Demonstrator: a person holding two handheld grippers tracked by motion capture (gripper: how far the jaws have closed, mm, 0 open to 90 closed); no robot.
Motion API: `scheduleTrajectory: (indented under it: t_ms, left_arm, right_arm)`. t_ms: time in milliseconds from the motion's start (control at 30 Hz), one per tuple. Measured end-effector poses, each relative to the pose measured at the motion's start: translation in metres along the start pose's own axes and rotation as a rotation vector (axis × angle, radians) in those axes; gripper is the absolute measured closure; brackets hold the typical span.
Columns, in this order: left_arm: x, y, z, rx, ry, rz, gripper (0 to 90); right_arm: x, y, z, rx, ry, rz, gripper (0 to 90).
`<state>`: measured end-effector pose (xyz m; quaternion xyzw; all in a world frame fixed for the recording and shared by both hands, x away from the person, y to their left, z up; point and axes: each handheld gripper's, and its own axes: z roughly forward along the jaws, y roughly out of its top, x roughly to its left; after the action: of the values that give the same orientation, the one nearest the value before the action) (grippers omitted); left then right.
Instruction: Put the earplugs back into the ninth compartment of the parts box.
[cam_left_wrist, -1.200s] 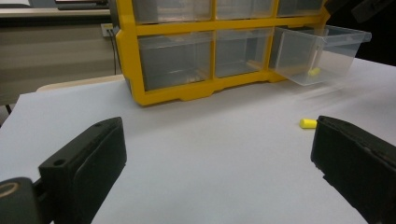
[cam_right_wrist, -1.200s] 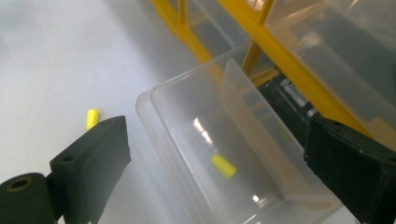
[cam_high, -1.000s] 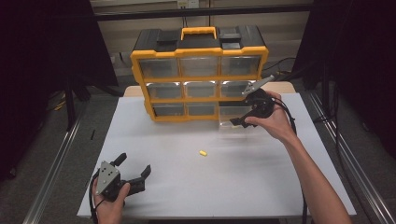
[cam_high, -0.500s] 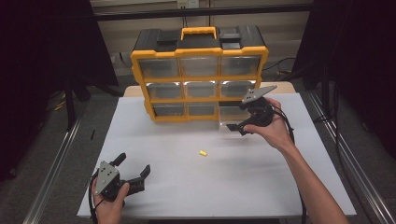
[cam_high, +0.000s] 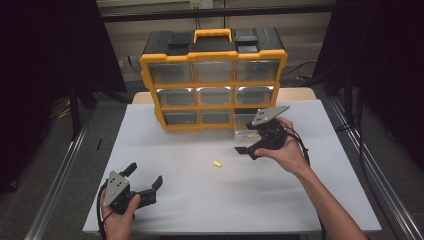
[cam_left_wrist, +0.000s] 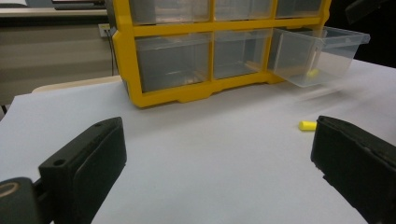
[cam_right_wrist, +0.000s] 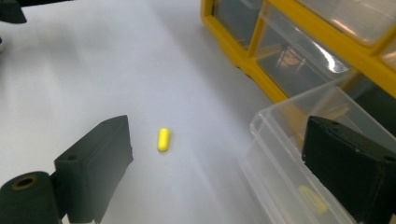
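Yellow capsule (cam_high: 217, 163): we see it lying alone on the white table (cam_high: 200, 200), near the middle, in front of the yellow-and-black drawer cabinet (cam_high: 214, 80) and well apart from it. In the right gripper view the capsule (cam_right_wrist: 163, 139) lies flat on the table between the two black jaws, closer to the left one, and touches neither. In the left gripper view it (cam_left_wrist: 307, 125) sits far off to the right, just beside the right jaw's tip in the picture.

We hold the right gripper (cam_high: 251, 148) above the table, just right of the capsule and just in front of the cabinet's bottom right corner. Its jaws stand wide apart and grip nothing.

Beside it, the clear drawer (cam_high: 245, 133) at the cabinet's bottom right is pulled out. Through its clear wall in the left gripper view we see a second small yellow piece (cam_left_wrist: 312, 73) resting inside the drawer (cam_left_wrist: 322, 56). The right gripper view shows the drawer's rim (cam_right_wrist: 280, 140) close to the right jaw, with a blurred yellow shape on its floor.

We keep the left gripper (cam_high: 146, 186) low at the near left corner of the table, well apart from the capsule. Its jaws are also spread wide, with only bare table between them.
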<state>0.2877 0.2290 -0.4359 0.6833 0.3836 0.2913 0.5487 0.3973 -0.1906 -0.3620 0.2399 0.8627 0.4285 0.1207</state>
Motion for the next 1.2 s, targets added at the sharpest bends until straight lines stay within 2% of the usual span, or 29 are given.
scheduleTrajectory:
  t_ms: [167,233,533,667,967,1200]
  left_arm:
    - [0.0,0.0,0.0,-0.002,-0.004,-0.006,3.5]
    - [0.0,0.0,0.0,0.007,-0.01,0.007,3.5]
    - [0.0,0.0,0.0,0.002,-0.006,0.003,3.5]
    - [0.0,0.0,0.0,0.002,-0.009,0.007,3.5]
    - [0.0,0.0,0.001,0.004,-0.011,0.004,3.5]
    - [0.0,0.0,0.001,0.003,-0.011,0.002,3.5]
  right_arm:
    - [0.01,0.002,0.007,-0.011,0.041,-0.009,8.7]
    - [0.013,0.002,0.011,-0.001,0.054,-0.015,9.0]
    - [0.024,0.002,0.028,0.035,0.112,-0.029,11.8]
    - [0.027,0.001,0.035,0.041,0.117,-0.043,14.5]
    - [0.03,0.0,0.063,0.122,0.16,-0.05,15.6]
    - [0.026,-0.002,0.079,0.209,0.181,-0.054,17.0]
